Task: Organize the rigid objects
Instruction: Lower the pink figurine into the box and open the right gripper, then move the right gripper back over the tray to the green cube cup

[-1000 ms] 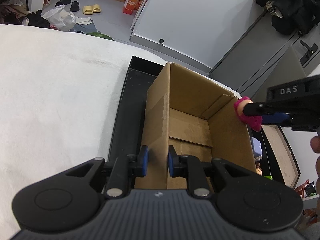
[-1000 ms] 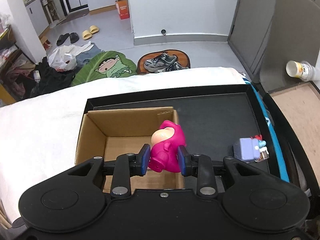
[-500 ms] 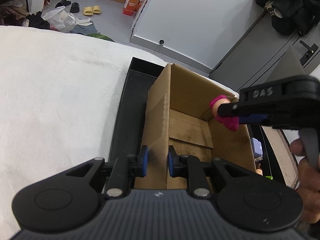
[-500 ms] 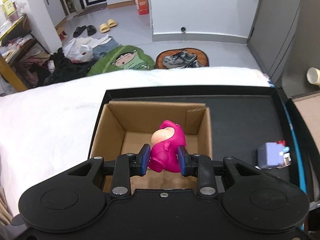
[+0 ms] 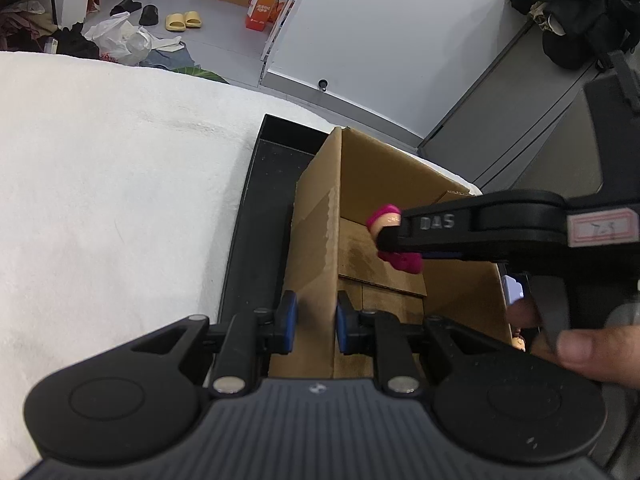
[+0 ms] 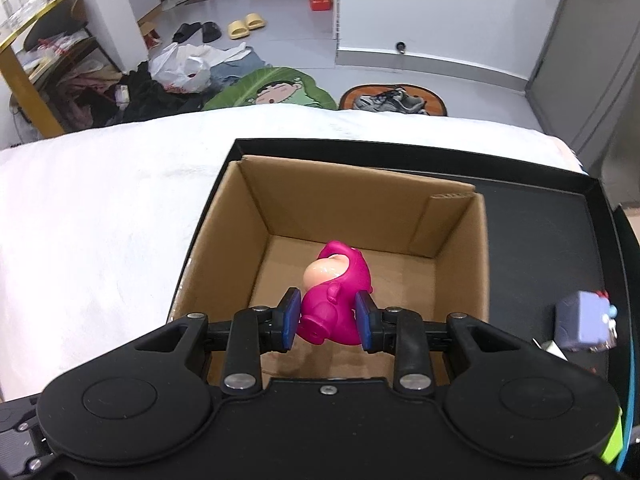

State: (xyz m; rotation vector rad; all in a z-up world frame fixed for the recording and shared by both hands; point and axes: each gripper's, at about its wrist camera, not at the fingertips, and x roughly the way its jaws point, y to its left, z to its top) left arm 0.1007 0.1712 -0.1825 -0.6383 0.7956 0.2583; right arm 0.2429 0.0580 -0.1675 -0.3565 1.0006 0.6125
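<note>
An open brown cardboard box (image 6: 460, 248) stands in a black tray (image 6: 540, 216) on a white cloth. My right gripper (image 6: 327, 320) is shut on a magenta toy figure (image 6: 332, 300) and holds it over the inside of the box, above its bare floor. From the left wrist view the same toy (image 5: 394, 240) hangs inside the box opening, half hidden behind the right gripper's black finger. My left gripper (image 5: 313, 322) is shut on the near left wall of the box (image 5: 316, 240), one blue pad on each side of the cardboard.
A small lavender block toy (image 6: 586, 326) lies in the tray right of the box. A person's thumb (image 5: 592, 354) shows at the right edge. White cloth (image 5: 100, 200) spreads to the left. Beyond the table lie shoes, bags and clothes on the floor.
My right gripper carried the magenta toy leftward from the box's right rim to over the middle of the box and lowered it. The left gripper kept its hold on the box wall.
</note>
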